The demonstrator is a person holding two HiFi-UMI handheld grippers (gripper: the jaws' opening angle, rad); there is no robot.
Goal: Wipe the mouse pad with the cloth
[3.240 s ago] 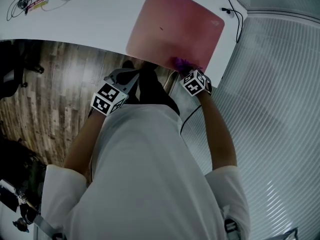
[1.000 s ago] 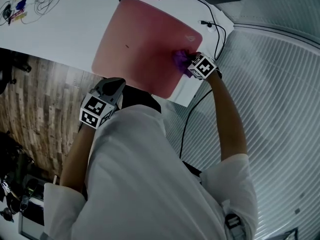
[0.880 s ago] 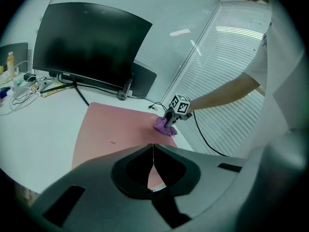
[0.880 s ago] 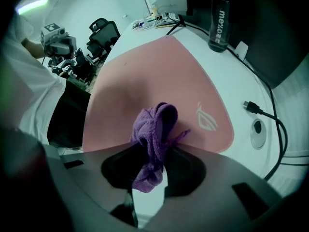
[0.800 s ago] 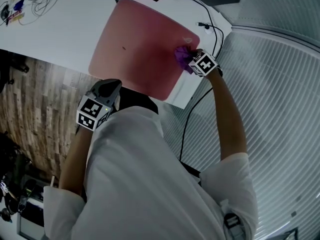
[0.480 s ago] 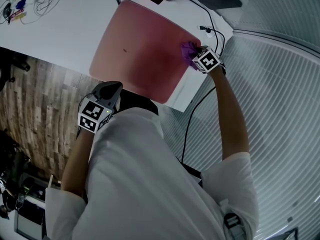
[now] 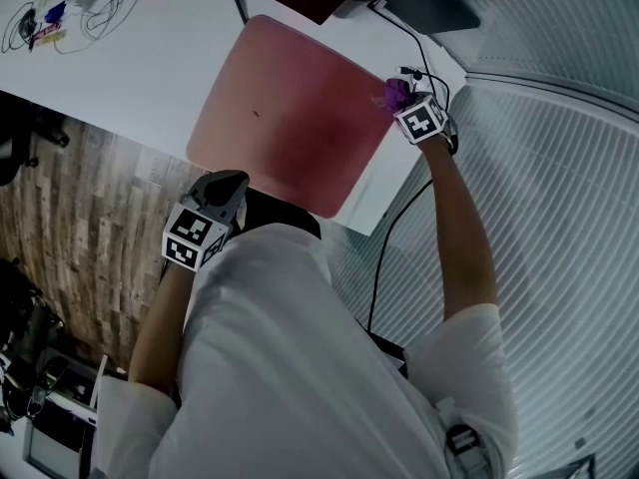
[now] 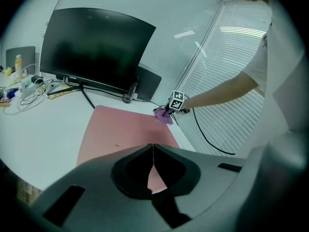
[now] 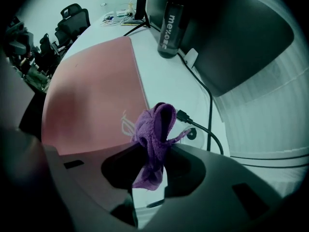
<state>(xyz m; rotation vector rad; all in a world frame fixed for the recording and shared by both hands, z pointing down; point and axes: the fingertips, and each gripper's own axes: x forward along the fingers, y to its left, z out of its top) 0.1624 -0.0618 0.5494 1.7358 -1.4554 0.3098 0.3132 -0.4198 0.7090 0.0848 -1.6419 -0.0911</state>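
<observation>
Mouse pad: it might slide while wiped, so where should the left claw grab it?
Probably its near edge, from the desk's front: the mouse pad lies flat and thin, that edge seems flush with the desk rim, beside the shut left claw.

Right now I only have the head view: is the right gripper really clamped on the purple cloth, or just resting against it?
Observer: Clamped. In the right gripper view the right gripper is shut on the purple cloth, which bunches up ahead of the jaws.
Reviewer: And the left one, holding anything?
Observer: No. Its own view shows the left gripper shut and empty, pointing toward the pink mouse pad.
</observation>
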